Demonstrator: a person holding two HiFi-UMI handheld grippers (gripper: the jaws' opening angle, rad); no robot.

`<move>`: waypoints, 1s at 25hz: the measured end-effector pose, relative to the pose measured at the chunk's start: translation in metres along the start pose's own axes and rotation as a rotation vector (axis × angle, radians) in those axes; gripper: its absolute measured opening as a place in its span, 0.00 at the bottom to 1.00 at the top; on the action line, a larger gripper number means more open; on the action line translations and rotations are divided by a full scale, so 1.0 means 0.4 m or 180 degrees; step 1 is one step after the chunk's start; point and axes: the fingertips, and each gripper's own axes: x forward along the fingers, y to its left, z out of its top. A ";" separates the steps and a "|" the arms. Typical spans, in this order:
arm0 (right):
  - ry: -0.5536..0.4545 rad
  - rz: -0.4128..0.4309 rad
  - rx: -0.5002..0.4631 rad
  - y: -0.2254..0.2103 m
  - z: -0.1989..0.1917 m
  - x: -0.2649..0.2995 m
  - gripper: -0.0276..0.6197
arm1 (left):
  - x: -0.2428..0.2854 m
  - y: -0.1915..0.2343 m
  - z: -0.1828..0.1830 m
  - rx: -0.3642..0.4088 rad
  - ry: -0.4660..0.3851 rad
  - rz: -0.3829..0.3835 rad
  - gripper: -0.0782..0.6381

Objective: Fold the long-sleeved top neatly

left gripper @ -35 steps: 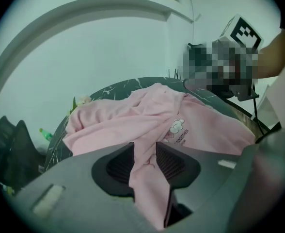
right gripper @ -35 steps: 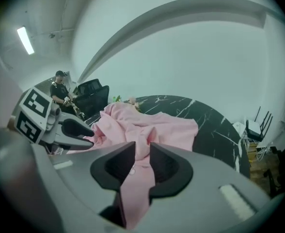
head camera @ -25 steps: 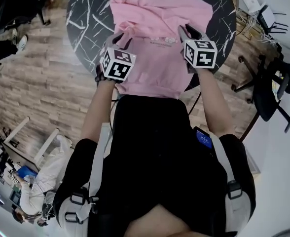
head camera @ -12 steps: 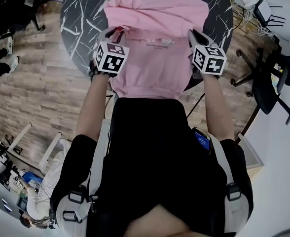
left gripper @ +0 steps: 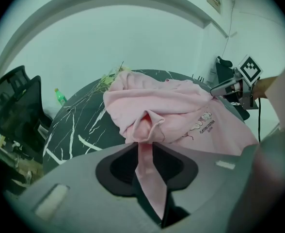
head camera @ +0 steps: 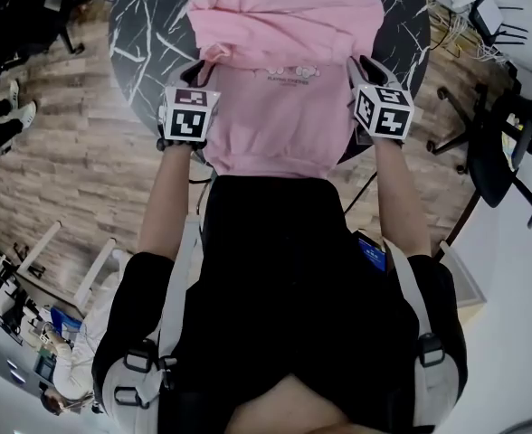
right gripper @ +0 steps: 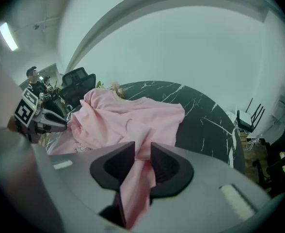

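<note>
Where the round black white-veined table point(head camera: 148, 34) stands on wood-plank flooring point(head camera: 76, 152), a black office chair point(head camera: 497, 156) sits nearby. On the table lies the pink long-sleeved top point(head camera: 284, 89), hem overhanging the near edge. The left tongs point(left gripper: 143, 149), closing, and the right tongs point(right gripper: 142, 152), opening, each grip a side fold.

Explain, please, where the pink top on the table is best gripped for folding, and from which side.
Probably grip the pink top at its two side edges, about mid-body, one claw per edge, coming from the hem side. The lower body lies flat with both edges free on the table. The left claw, closing, and the right claw, opening, each have such a fold between the jaws.
</note>
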 end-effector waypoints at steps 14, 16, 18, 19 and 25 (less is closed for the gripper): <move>-0.0045 0.0206 -0.0097 0.067 -0.186 -0.133 0.21 | -0.121 -0.124 -0.177 -0.0320 0.0030 -0.0004 0.30; -0.0070 0.0208 -0.0087 0.077 -0.208 -0.153 0.21 | -0.146 -0.136 -0.208 -0.0349 0.0029 0.0007 0.30; -0.0105 0.0194 -0.0062 0.081 -0.225 -0.175 0.21 | -0.172 -0.138 -0.232 -0.0390 0.0038 0.0006 0.30; -0.0120 0.0181 -0.0049 0.081 -0.229 -0.184 0.21 | -0.186 -0.134 -0.237 -0.0404 0.0030 0.0010 0.30; -0.0094 0.0030 -0.0026 0.099 -0.237 -0.228 0.21 | -0.240 -0.103 -0.237 -0.0473 -0.0062 -0.0193 0.30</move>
